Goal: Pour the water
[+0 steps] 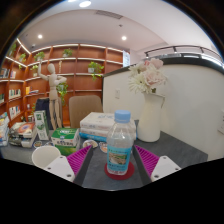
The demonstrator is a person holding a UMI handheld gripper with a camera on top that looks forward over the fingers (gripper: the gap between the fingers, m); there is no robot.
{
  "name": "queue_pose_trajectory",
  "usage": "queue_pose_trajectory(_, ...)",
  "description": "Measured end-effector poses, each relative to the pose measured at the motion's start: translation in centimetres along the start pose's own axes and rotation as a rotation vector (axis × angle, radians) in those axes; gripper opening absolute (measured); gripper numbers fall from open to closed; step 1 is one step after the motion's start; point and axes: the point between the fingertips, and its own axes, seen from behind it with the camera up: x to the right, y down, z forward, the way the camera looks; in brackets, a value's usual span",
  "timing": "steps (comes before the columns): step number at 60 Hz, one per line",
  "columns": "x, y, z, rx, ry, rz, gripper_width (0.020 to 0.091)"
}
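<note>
A clear plastic water bottle (120, 142) with a blue cap and a blue-white label stands upright on a red round coaster (118, 169) on the grey table (170, 148). My gripper (112, 163) is open, its two magenta pads (79, 159) spread wide at either side of the bottle. The bottle stands between the fingers with a clear gap at each side. No cup or glass shows near the bottle.
A white vase of pink flowers (149, 103) stands to the right behind the bottle. A tissue box (97, 125) lies behind it, a green box (64, 138) to the left, and a white bowl (45, 155) near the left finger. Shelves and a chair fill the background.
</note>
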Motion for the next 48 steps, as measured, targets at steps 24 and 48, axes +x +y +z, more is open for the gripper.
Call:
queue_pose_trajectory(24,-0.7,-2.6,-15.0,0.100,-0.149,0.036,0.0832)
queue_pose_trajectory(48,-7.3,-2.7,-22.2,0.129,-0.343,-0.055,0.0835)
